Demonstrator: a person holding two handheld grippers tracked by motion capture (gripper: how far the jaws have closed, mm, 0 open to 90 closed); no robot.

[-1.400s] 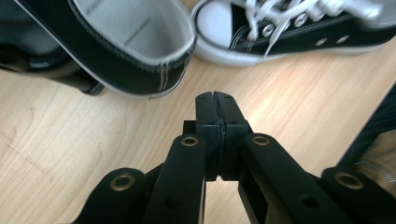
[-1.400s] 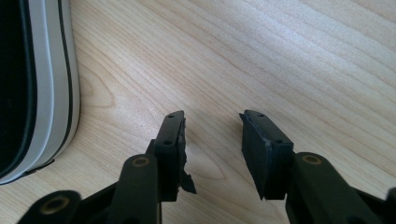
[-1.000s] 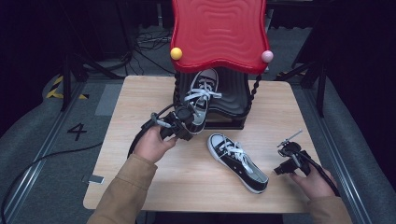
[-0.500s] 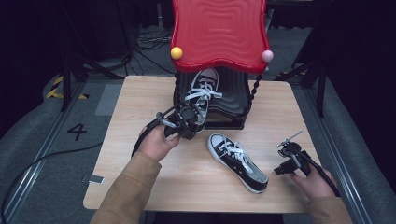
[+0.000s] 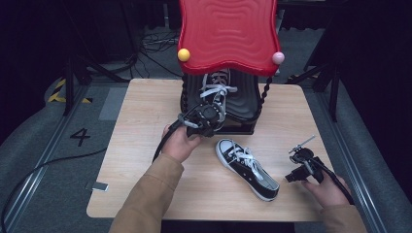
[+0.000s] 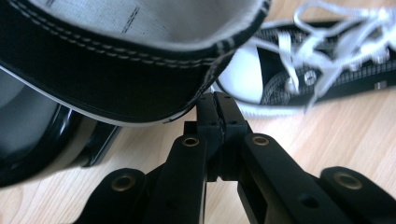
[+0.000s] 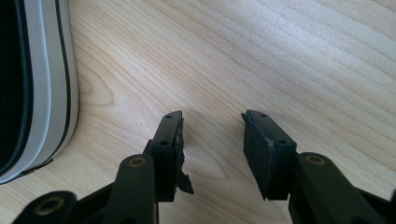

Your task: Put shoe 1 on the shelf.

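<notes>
A black-and-white high-top sneaker (image 5: 215,93) lies on the black lower shelf (image 5: 243,108) of a small rack, toe under the red top (image 5: 228,34). My left gripper (image 5: 208,116) sits at its heel. In the left gripper view the jaws are shut (image 6: 217,100), tips just under the heel collar (image 6: 116,70), nothing visible between them. The second sneaker (image 5: 248,167) lies on the table, toe toward the front right, laces loose (image 6: 299,70). My right gripper (image 5: 301,162) rests to its right, open over bare wood (image 7: 212,123), beside the shoe's white sole (image 7: 42,84).
The rack stands at the far middle of the wooden table (image 5: 141,145), with twisted black posts and a yellow ball (image 5: 183,54) and a pink ball (image 5: 278,58) at the red top's corners. Cables trail from both grippers. Dark floor and stands surround the table.
My left hand moved right and away toward the rack, and the sneaker on the shelf sits a little farther under the red top. The right hand and the table sneaker stayed put.
</notes>
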